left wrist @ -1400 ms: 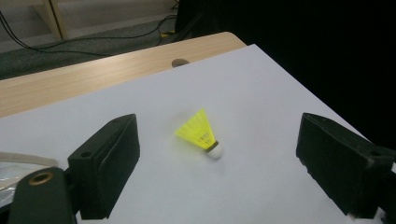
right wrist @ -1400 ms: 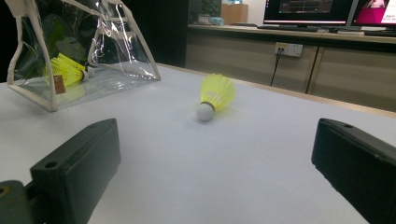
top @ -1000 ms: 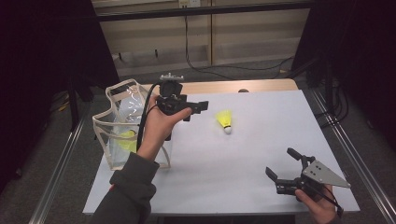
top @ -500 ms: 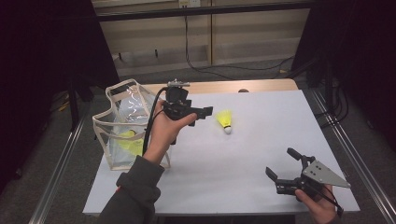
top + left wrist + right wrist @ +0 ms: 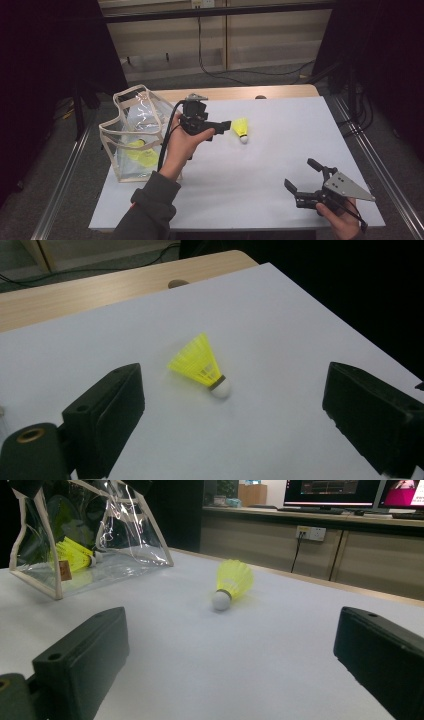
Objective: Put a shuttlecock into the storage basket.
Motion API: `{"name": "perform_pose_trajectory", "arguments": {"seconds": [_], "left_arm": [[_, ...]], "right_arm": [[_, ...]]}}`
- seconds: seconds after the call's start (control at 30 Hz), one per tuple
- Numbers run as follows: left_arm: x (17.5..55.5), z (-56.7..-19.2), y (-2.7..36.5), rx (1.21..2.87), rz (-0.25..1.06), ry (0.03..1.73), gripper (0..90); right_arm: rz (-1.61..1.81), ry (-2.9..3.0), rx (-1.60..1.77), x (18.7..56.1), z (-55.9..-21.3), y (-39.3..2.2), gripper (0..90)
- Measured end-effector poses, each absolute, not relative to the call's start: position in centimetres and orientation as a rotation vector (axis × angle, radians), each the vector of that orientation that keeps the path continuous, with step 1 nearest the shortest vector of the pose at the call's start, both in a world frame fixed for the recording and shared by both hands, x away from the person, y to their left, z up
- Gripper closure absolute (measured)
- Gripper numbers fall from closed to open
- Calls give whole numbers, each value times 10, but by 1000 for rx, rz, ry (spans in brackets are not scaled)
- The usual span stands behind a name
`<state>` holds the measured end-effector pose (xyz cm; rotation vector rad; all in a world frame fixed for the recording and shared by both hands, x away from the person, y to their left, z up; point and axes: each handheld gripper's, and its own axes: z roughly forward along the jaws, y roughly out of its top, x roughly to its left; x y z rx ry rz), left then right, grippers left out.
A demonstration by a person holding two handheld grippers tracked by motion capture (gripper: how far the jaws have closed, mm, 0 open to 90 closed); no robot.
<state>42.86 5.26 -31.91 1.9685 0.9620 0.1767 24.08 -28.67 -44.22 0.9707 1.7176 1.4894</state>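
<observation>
shuttlecock (image 5: 241, 129) lies on its side on the white bench (image 5: 280, 150), cork toward the person, just beside the left tongs (image 5: 216, 129). these tongs are wide open and hold nothing. right tongs (image 5: 304, 176), near the front edge, are wide open and empty too. bag (image 5: 135, 132) with other shuttlecocks stands at left.

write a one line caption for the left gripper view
Open left gripper poised above a yellow shuttlecock lying on the white table.
</observation>
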Motion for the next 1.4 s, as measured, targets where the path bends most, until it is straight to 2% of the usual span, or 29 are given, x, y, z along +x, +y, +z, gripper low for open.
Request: {"name": "perform_pose_trajectory", "arguments": {"seconds": [1.4], "left_arm": [[429, -378, 27, 2011, 146, 978, 80]], "right_arm": [[1490, 1720, 969, 240, -442, -287, 12]]}}
